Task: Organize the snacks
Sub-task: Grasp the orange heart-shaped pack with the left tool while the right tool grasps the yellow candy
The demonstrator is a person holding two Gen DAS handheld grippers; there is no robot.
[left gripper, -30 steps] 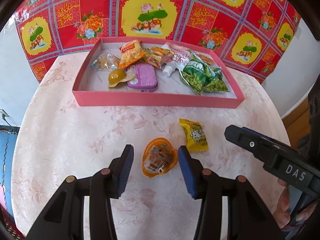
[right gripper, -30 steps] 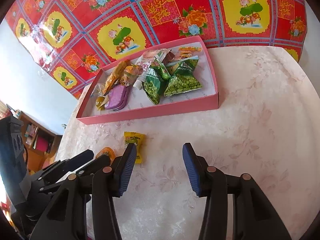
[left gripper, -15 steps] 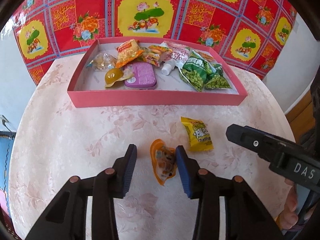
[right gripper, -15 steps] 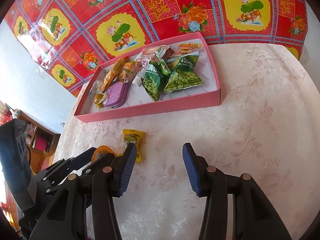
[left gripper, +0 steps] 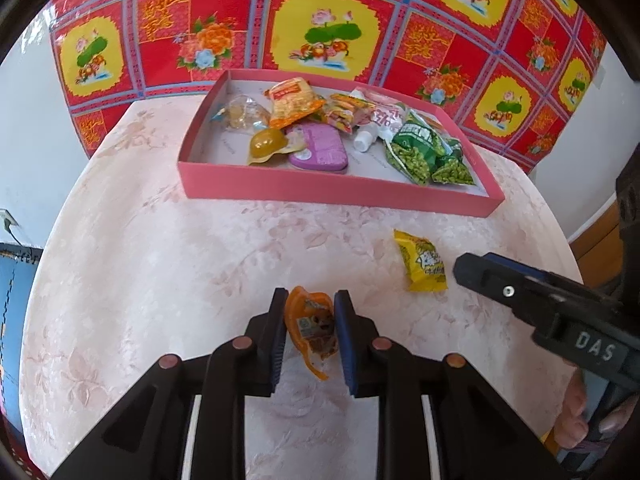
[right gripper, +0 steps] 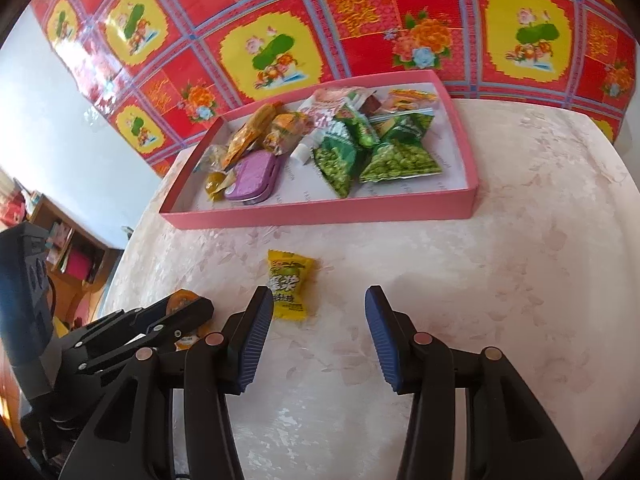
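- Left gripper [left gripper: 310,322] clamped on orange jelly cup [left gripper: 311,325], tilted, edge-on.
- Pink tray [left gripper: 320,190] straight ahead, well apart.
- Right gripper [right gripper: 316,330] jaws apart, empty; yellow packet [right gripper: 289,285] just beside its left finger, long axis pointing toward tray.

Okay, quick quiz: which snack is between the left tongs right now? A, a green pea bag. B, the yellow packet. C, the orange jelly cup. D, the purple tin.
C: the left tongs are shut on the orange jelly cup, while the yellow packet lies alone on the table.
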